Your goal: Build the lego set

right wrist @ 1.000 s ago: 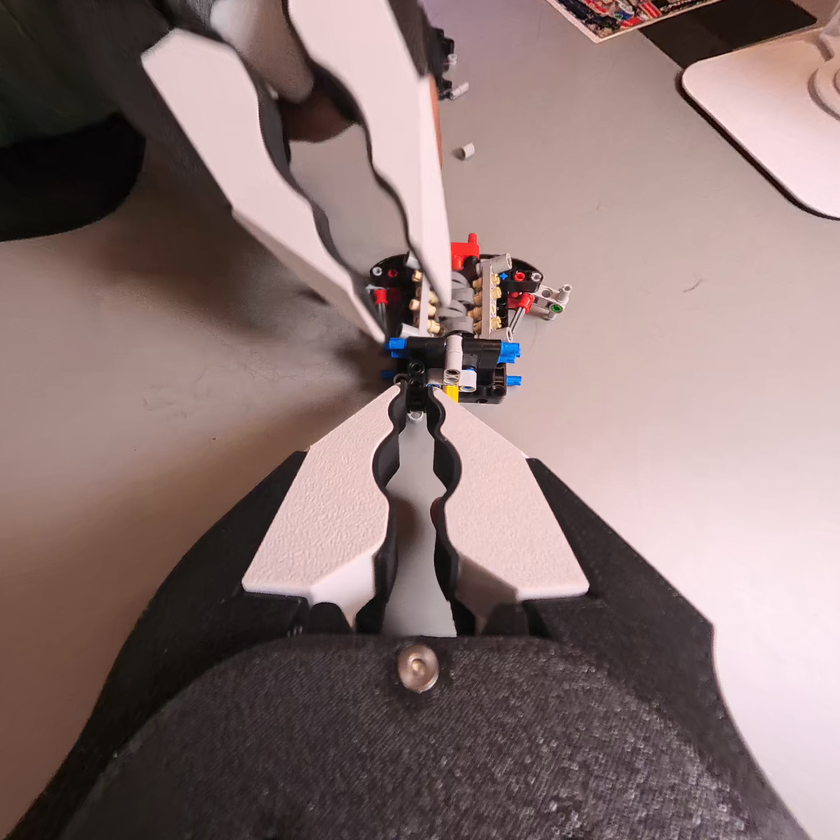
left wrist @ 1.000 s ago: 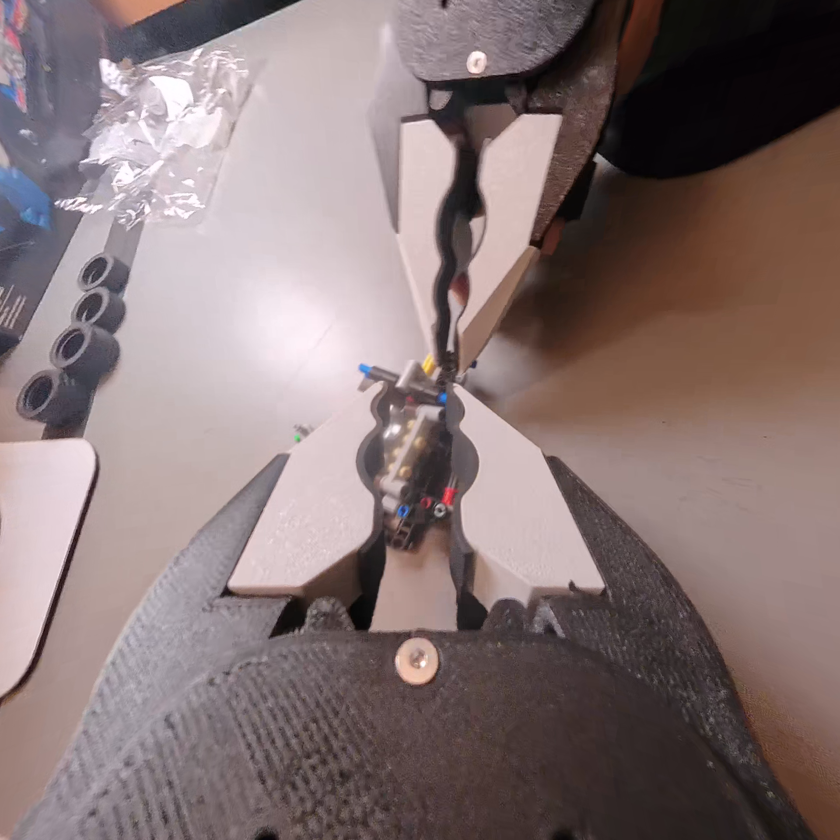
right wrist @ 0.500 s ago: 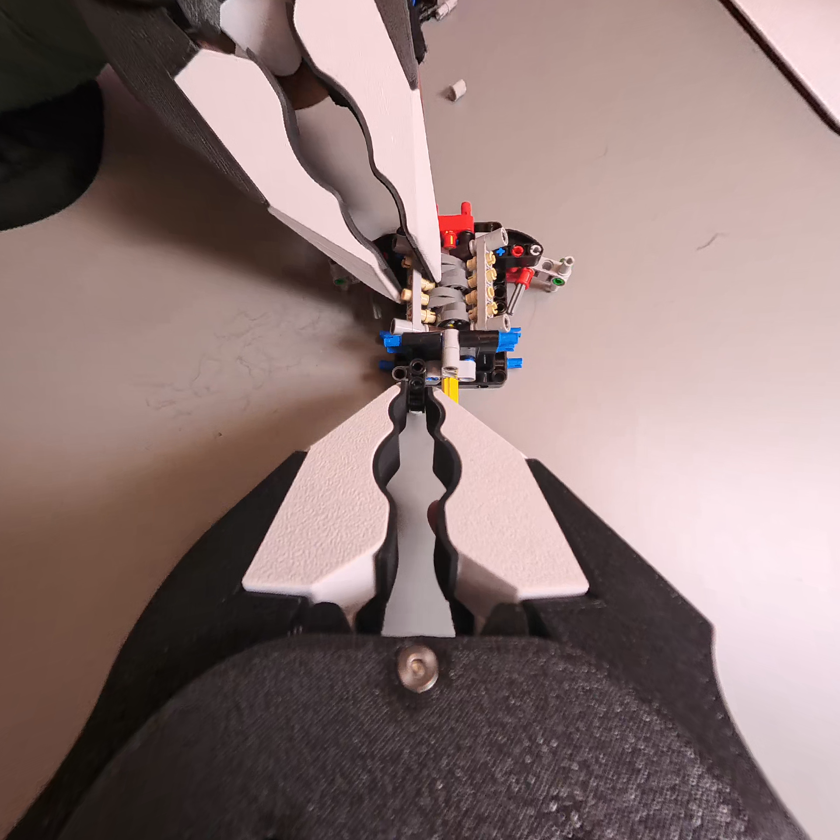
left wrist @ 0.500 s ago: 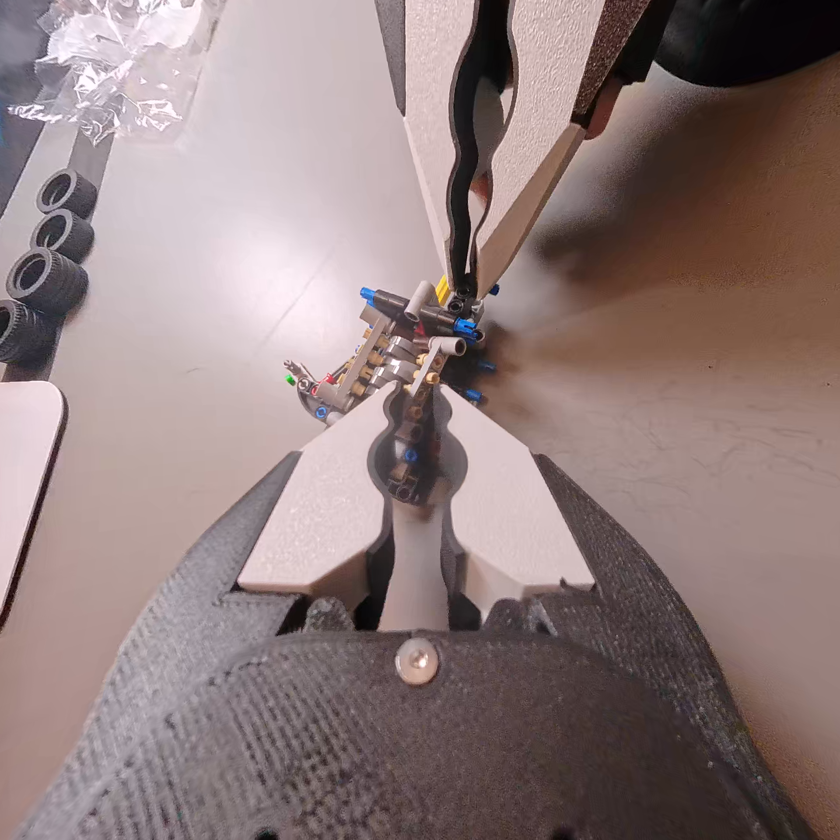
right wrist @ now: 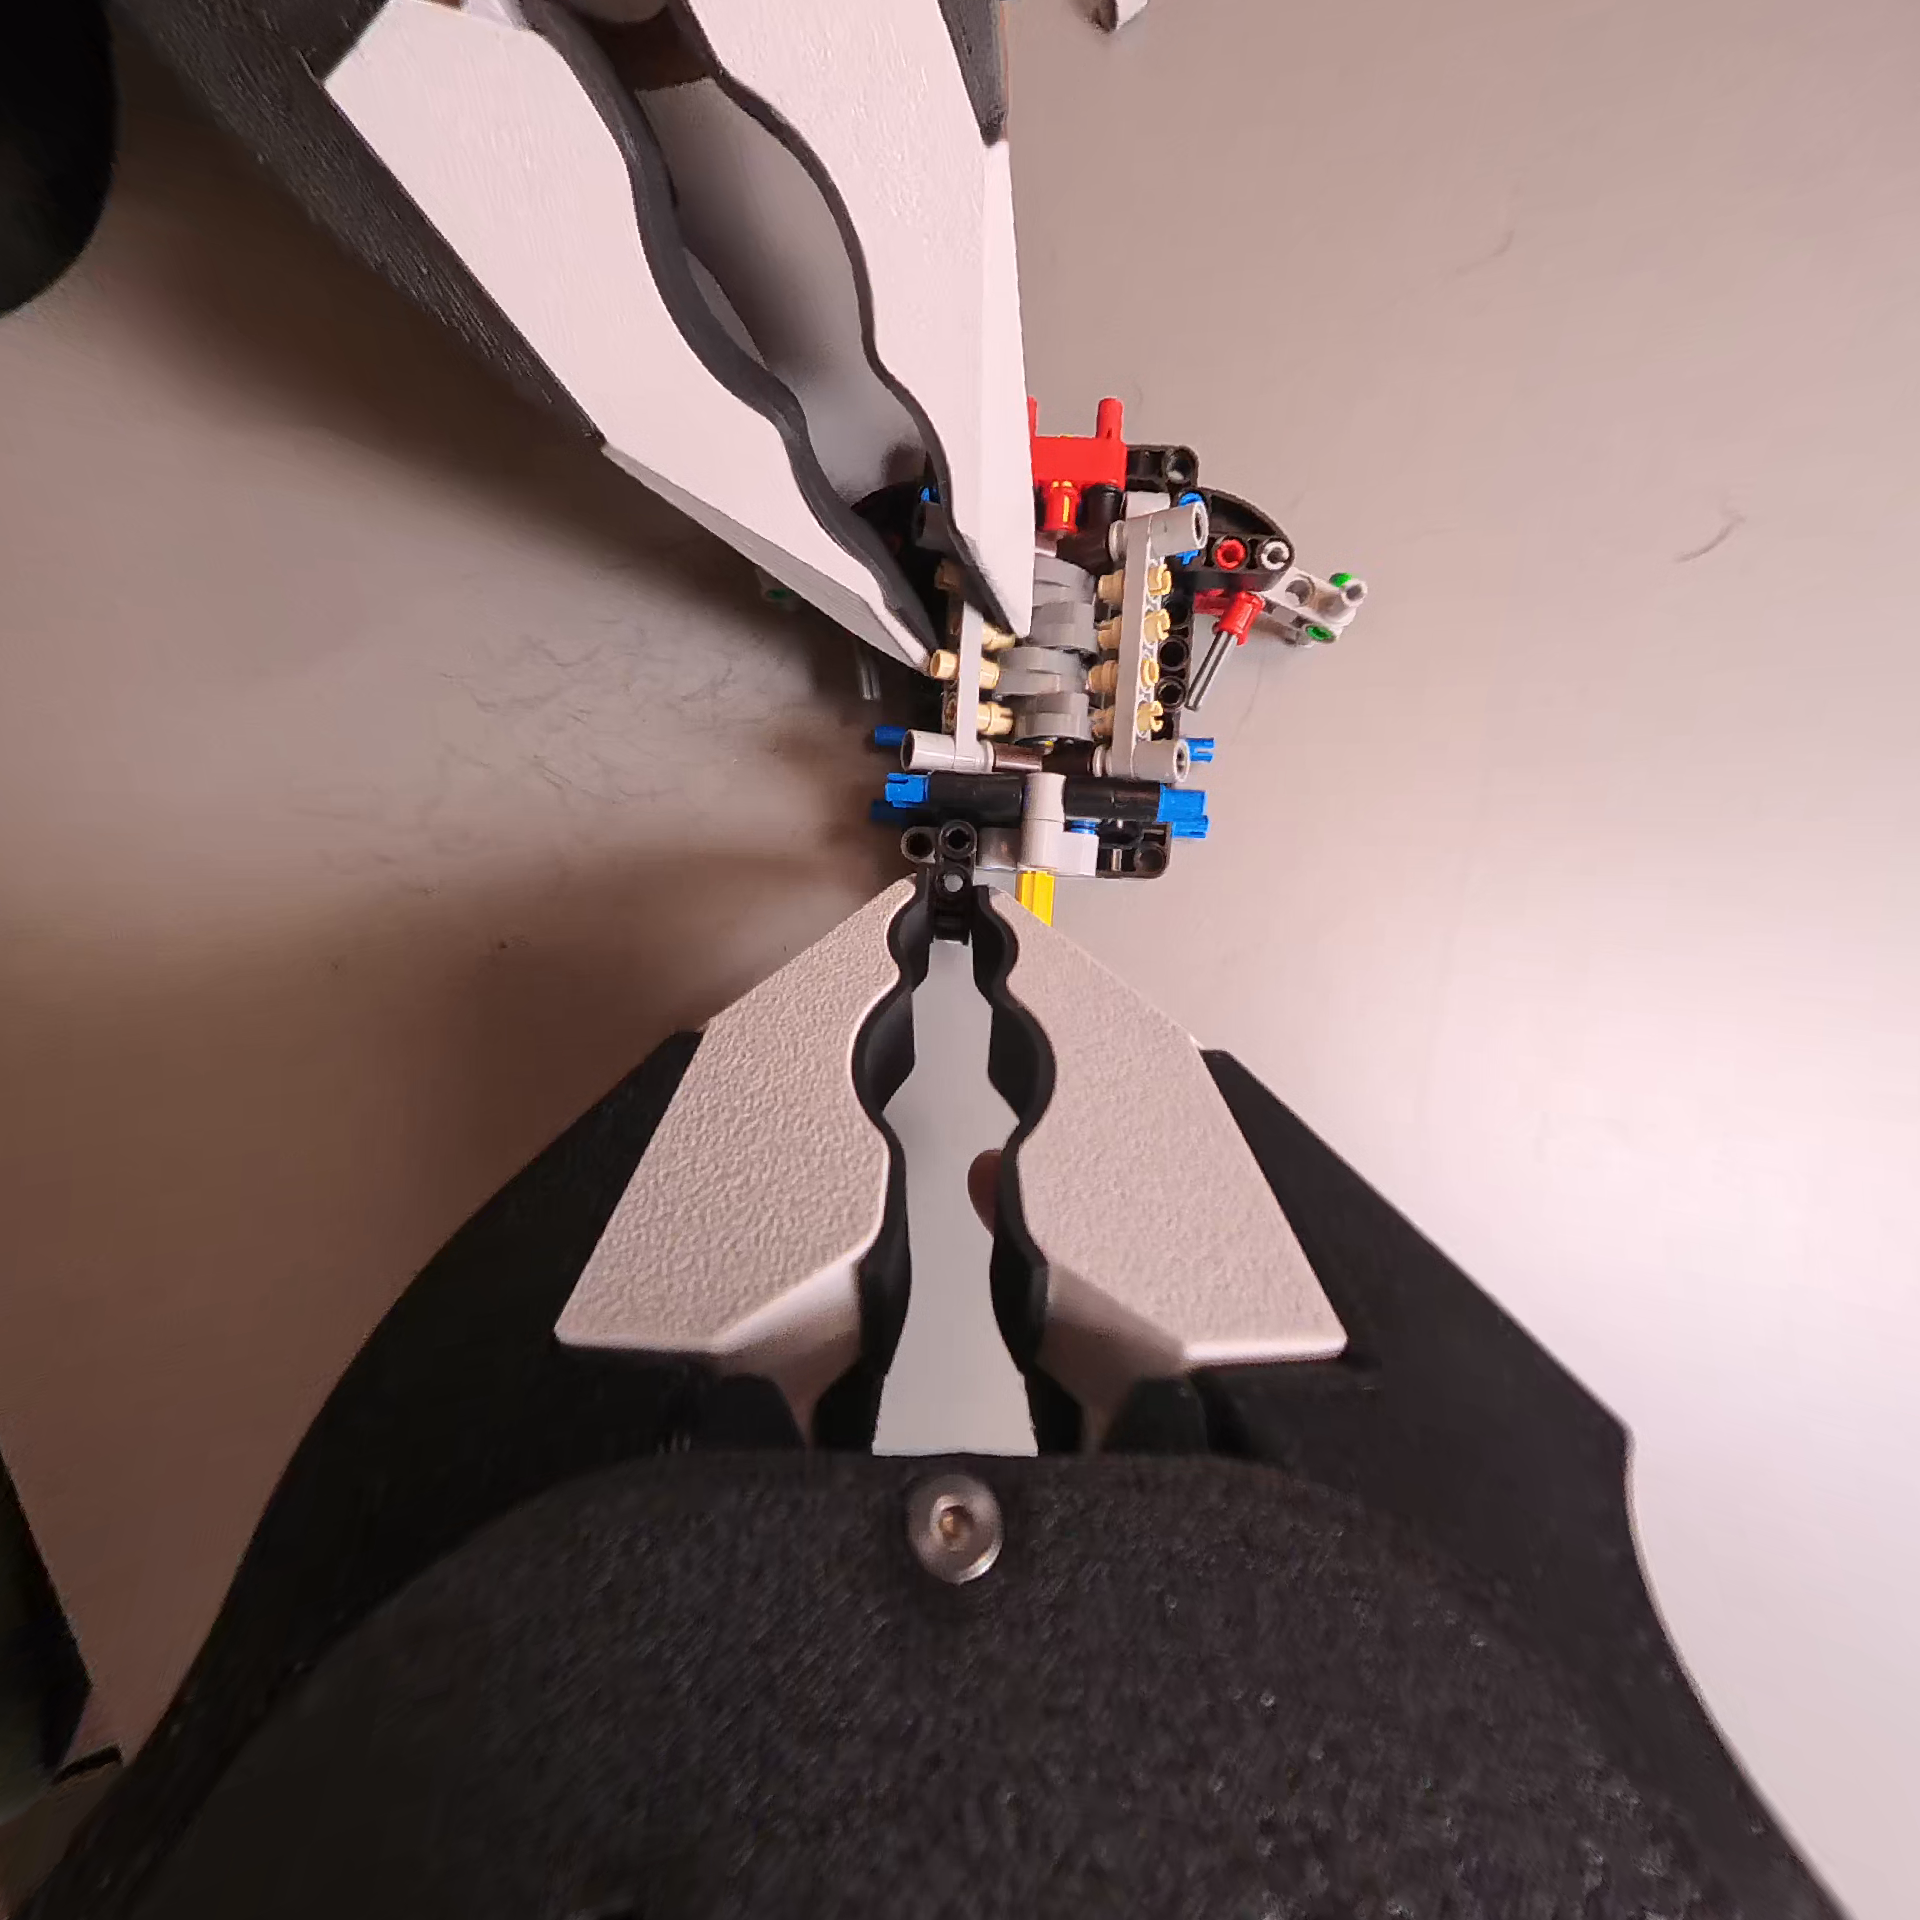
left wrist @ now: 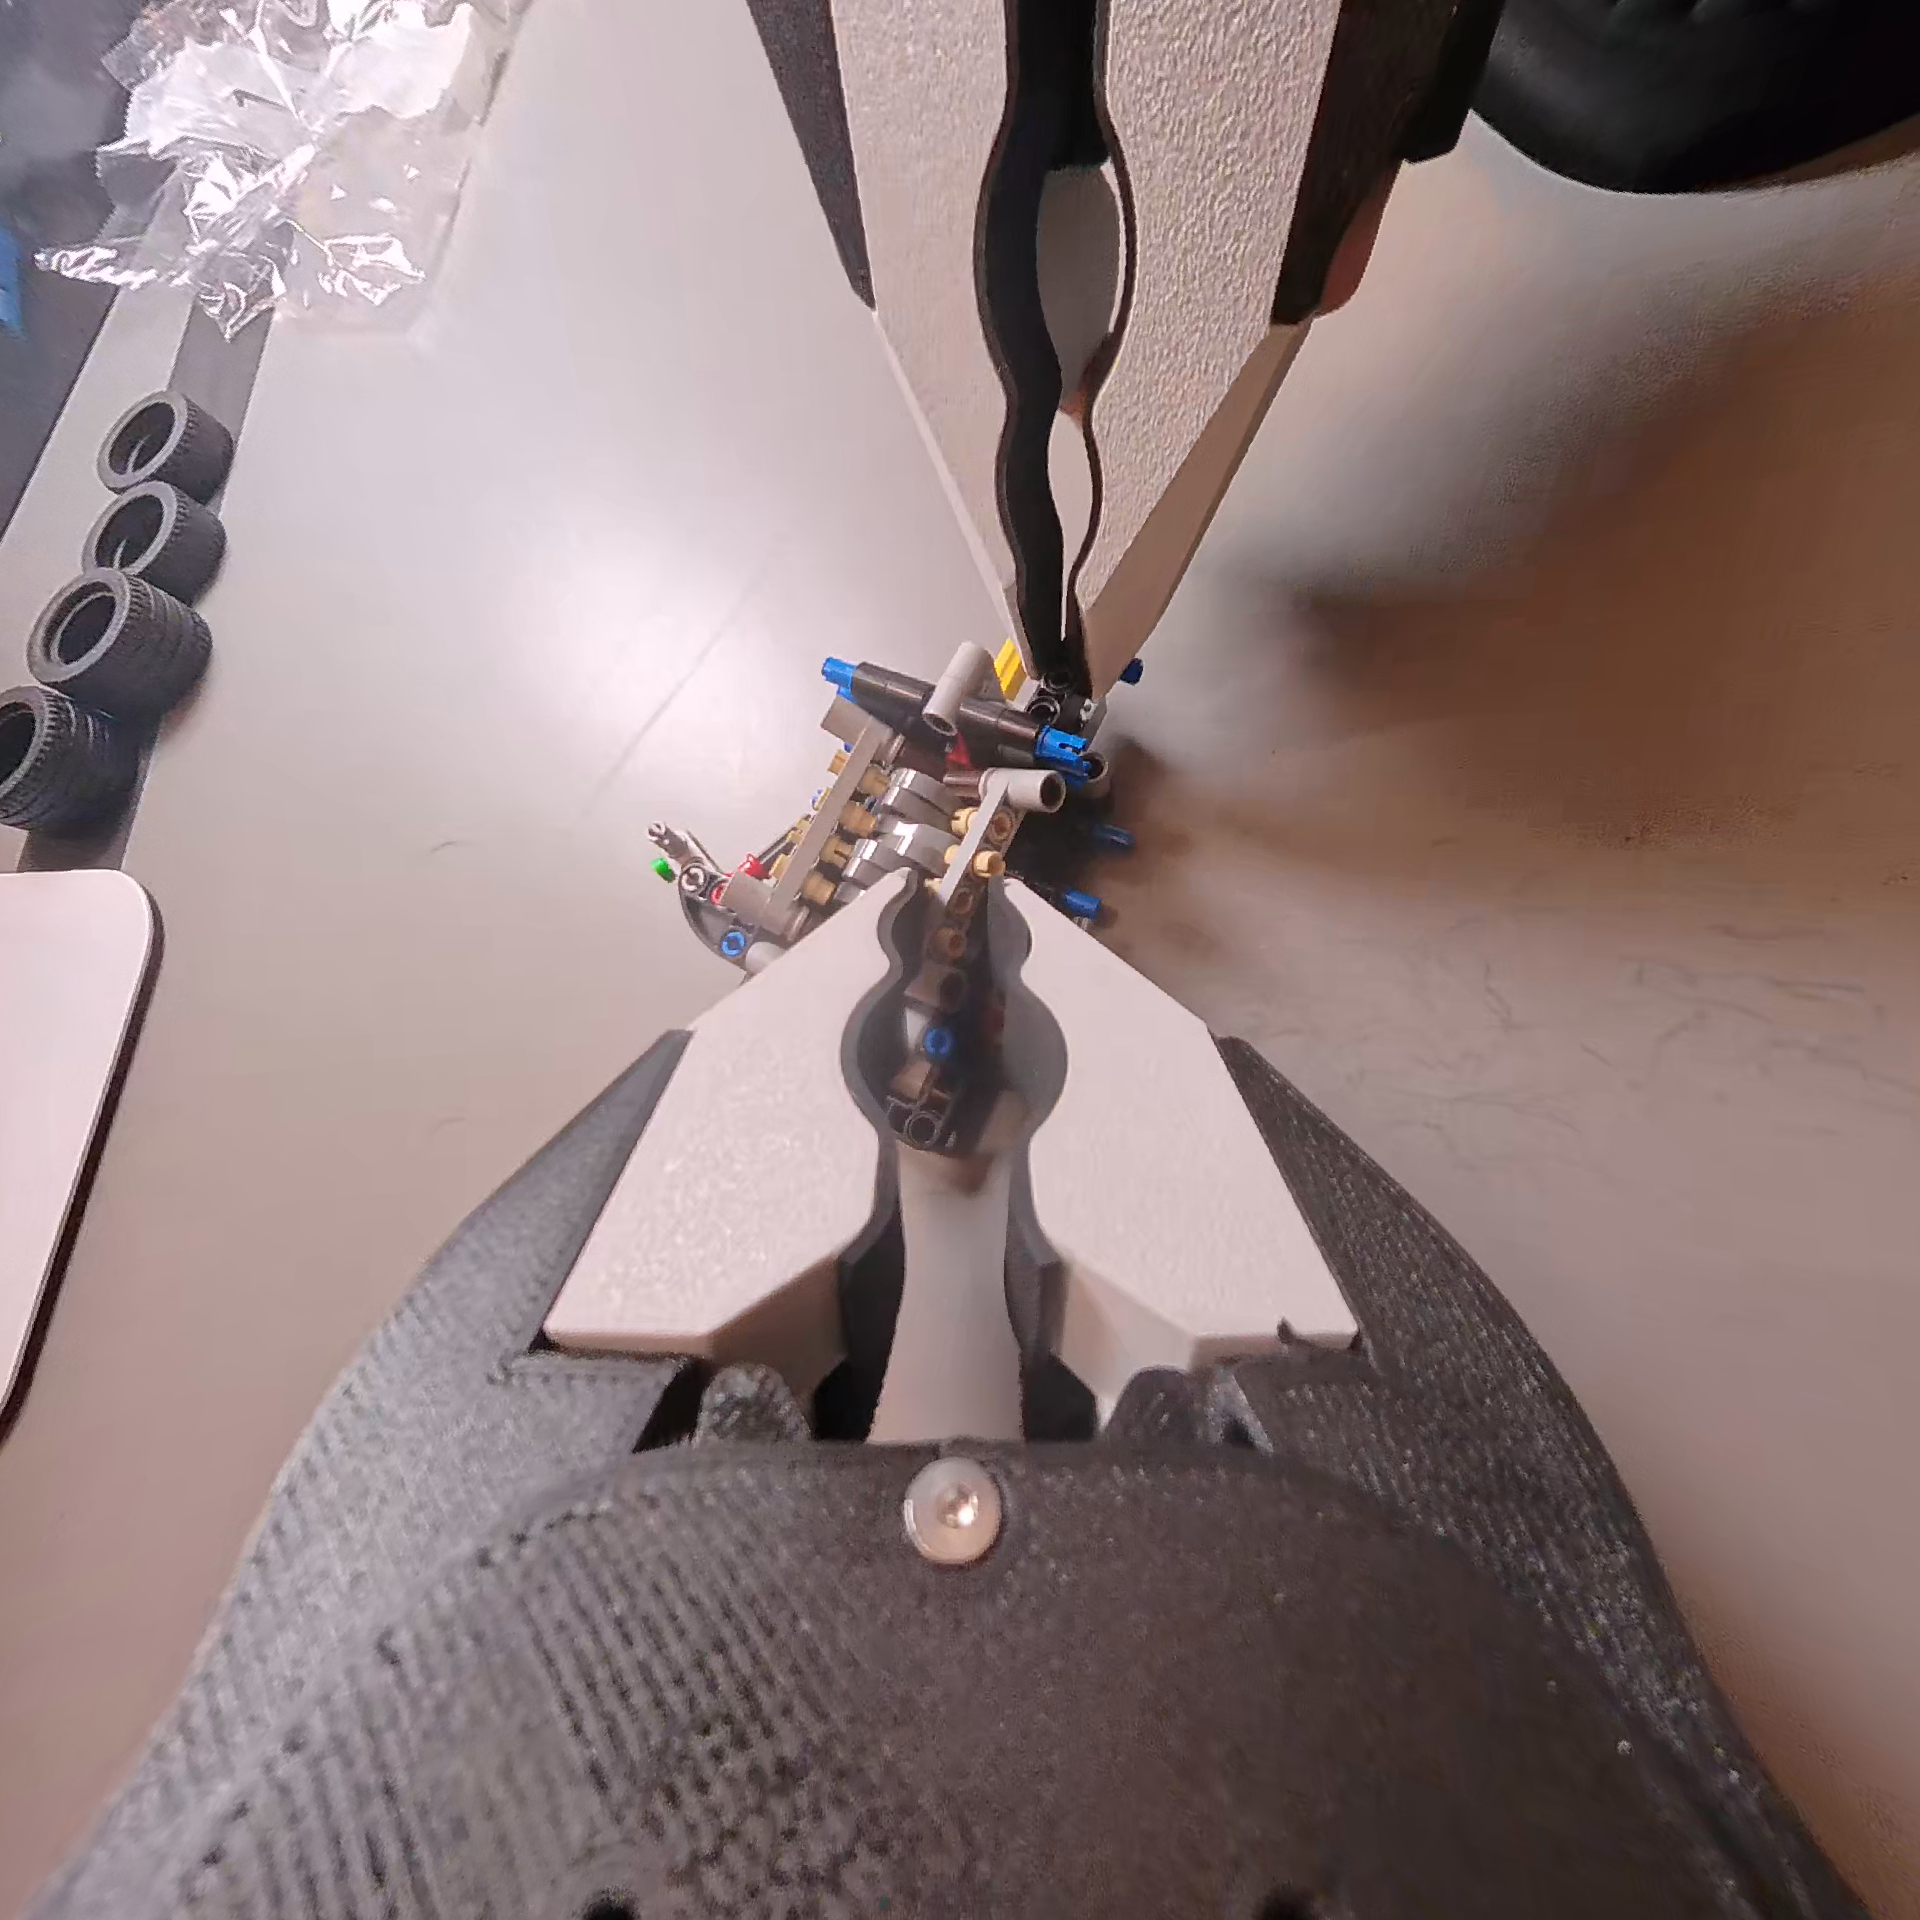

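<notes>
Left gripper clamped on one lego assembly, lifted above the table; right gripper pinched on its small black connector. Four black tyres, one crumpled plastic bag. Grippers tip to tip from opposite ends.

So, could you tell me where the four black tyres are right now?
The four black tyres sit in a row at the left edge of the left wrist view, below the crumpled plastic bag and left of the lego assembly.
</notes>
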`<state>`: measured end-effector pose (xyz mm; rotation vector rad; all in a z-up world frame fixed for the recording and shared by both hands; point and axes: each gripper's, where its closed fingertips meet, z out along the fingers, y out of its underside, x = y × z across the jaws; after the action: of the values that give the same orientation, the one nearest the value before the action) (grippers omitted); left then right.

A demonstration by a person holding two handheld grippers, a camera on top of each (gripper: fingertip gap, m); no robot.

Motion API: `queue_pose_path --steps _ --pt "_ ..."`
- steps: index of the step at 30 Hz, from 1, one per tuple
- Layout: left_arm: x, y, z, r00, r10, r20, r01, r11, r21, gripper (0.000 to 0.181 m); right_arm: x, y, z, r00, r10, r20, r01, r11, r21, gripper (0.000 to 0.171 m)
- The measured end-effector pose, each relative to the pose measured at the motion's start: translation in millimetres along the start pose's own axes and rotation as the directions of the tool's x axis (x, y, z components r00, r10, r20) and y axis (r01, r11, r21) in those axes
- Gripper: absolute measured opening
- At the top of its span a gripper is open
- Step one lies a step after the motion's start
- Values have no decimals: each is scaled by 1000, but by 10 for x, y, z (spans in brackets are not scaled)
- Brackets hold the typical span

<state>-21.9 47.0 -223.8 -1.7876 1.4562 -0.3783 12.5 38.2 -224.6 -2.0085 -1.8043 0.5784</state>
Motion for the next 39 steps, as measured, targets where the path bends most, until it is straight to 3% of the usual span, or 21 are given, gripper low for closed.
queue_pose_path --steps 13,20,29,39 --pt "8 1 -3 1000 16 -3 -16 1000 10 8 66 16 -8 995 -83 -54 76 990 -120 5" --pt "3 -1 0 1000 23 -11 -23 999 24 8 94 25 -4 981 -192 -3 188 967 -173 5" --pt "5 -2 2 1000 28 -11 -27 999 26 8 117 109 12 975 -213 60 221 931 -292 5" --pt "-2 9 -12 1000 16 -14 -16 999 35 8 109 24 40 982 -174 76 186 963 -196 6"
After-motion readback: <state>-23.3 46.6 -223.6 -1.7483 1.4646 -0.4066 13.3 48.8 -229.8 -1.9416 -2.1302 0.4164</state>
